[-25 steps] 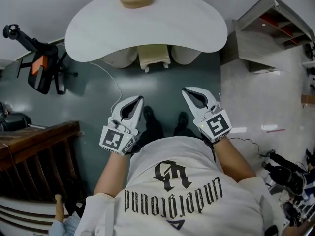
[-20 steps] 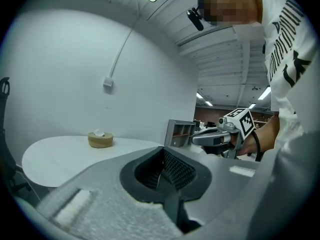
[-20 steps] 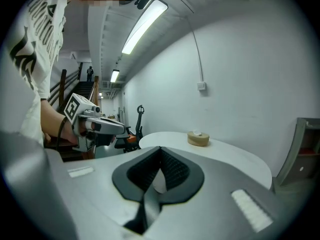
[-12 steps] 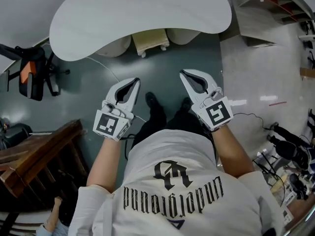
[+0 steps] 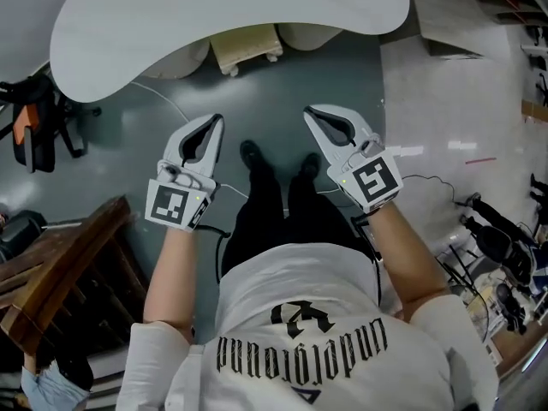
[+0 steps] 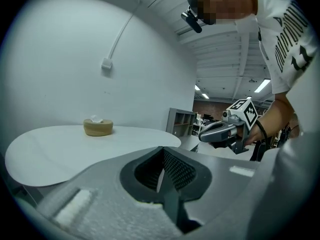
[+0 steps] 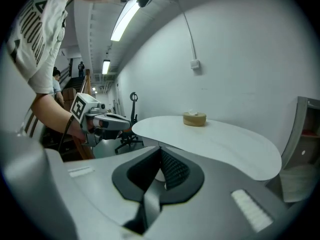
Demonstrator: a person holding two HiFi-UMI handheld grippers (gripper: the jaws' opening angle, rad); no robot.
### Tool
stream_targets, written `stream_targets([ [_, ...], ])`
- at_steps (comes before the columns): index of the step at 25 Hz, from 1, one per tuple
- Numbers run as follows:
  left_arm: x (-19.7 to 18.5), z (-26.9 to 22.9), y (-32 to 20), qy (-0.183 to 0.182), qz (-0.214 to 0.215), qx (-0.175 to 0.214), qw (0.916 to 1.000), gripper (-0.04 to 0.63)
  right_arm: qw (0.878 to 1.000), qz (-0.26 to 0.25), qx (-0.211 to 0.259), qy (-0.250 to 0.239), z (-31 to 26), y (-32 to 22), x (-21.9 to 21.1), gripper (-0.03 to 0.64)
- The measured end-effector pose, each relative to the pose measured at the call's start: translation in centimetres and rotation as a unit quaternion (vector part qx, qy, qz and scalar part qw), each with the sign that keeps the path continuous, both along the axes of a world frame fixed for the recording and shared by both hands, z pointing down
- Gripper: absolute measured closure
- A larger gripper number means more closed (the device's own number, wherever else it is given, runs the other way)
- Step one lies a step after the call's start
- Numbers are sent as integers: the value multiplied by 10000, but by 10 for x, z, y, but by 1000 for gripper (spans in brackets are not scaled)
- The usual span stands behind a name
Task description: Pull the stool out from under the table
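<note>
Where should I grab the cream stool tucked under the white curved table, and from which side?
I'd grip the near edge of the cream stool: only that strip shows past the rim of the white curved table. Come in low from the person's side, since pale rounded table supports flank it. The left tool and right tool are shut, so open one first.

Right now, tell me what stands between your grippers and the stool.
Nothing visible does. Bare floor separates the left gripper and right gripper from the stool, tucked under the table's near edge.
</note>
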State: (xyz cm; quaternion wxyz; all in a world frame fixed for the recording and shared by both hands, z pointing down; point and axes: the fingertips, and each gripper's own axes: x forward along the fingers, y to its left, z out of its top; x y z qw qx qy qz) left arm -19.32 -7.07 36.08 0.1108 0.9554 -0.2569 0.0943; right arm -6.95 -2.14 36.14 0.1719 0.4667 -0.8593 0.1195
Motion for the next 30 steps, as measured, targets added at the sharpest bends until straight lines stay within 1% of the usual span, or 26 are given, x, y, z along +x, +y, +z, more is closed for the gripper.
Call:
stream_targets([
  [5,13,48,-5,-177,119,28,9998,588,9994,-260,-237,42,49,-6,1,615],
  [9,22,95,-18,-259,-86,-51,9996,588,9983,-525,-244,82,94,-19,9,615],
  [14,34,145,-26,-322,-163,-92,9993,586,9984,-484,-279,71,136,-37,22,615],
  [16,39,163,-30,-363,-185,-78,9991,569,9985,-474,-266,45,153,-44,27,614],
  [18,44,184,-34,-411,-214,-78,9989,568,9984,-517,-237,81,174,-49,32,612],
  [23,42,246,-47,-429,-316,-124,9985,551,9973,-670,-182,247,236,-57,34,603],
  [26,43,282,-57,-414,-375,-82,9984,537,9968,-719,-150,309,276,-62,39,591],
  [30,49,335,-70,-430,-372,12,9984,512,9981,-569,-45,231,328,-75,52,565],
])
